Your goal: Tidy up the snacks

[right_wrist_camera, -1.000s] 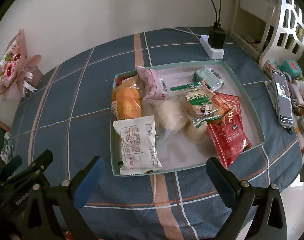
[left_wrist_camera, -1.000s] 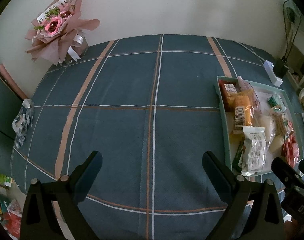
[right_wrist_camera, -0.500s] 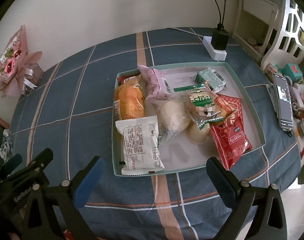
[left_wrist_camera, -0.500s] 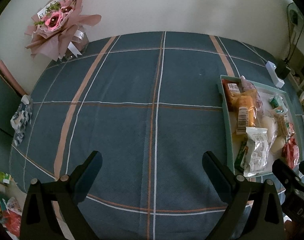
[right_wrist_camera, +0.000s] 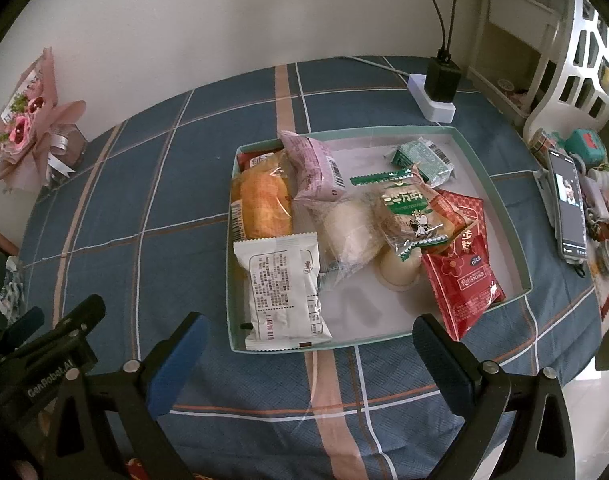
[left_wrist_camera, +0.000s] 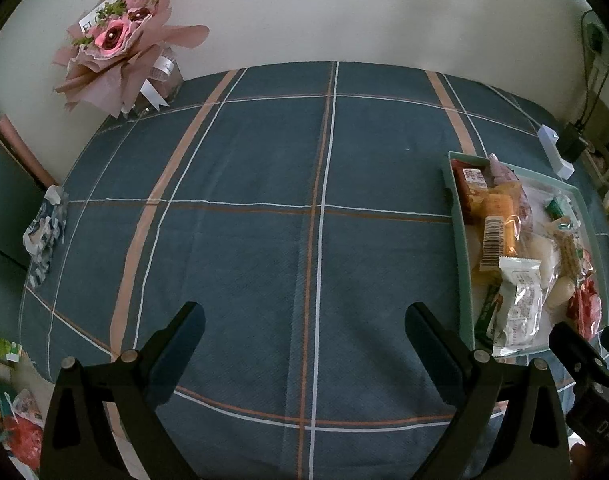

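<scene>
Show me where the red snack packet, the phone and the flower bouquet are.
red snack packet (right_wrist_camera: 466, 270), right wrist view, middle of its printed front.
phone (right_wrist_camera: 567, 204), right wrist view, centre of its screen.
flower bouquet (left_wrist_camera: 112, 36), left wrist view, on the pink bloom.

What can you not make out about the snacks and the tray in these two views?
- Red packet, right wrist view: mostly hidden under the orange bread.
- Tray, left wrist view: its far side runs off the frame edge.
- White packet: print too small to read.
- Pale round snack: partly covered by the green packet.
</scene>
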### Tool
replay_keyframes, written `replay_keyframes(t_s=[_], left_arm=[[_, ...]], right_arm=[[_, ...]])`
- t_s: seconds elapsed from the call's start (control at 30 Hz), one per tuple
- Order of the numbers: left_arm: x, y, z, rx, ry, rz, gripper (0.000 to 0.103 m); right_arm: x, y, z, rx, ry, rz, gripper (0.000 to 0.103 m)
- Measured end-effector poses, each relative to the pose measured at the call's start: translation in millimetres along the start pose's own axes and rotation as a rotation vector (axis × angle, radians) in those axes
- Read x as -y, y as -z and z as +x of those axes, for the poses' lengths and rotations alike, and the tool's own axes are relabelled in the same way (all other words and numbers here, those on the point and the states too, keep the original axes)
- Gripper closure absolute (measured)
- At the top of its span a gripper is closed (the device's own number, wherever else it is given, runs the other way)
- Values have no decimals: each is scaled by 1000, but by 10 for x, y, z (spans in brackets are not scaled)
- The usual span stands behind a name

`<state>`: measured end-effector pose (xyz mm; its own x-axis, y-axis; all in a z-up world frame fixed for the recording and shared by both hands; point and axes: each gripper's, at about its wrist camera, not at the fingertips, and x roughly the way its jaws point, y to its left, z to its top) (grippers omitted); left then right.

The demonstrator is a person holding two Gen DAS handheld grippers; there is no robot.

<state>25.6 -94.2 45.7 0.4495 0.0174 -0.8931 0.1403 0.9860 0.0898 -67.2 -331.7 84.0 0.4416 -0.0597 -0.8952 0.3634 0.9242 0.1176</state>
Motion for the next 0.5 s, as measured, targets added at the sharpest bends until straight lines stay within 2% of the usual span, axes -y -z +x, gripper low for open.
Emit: replay_keyframes(t_s=[0.5], left_arm=[[5,8,-36,25,10,-17,3]], right_arm=[[8,10,17,-4,1,-5,0]])
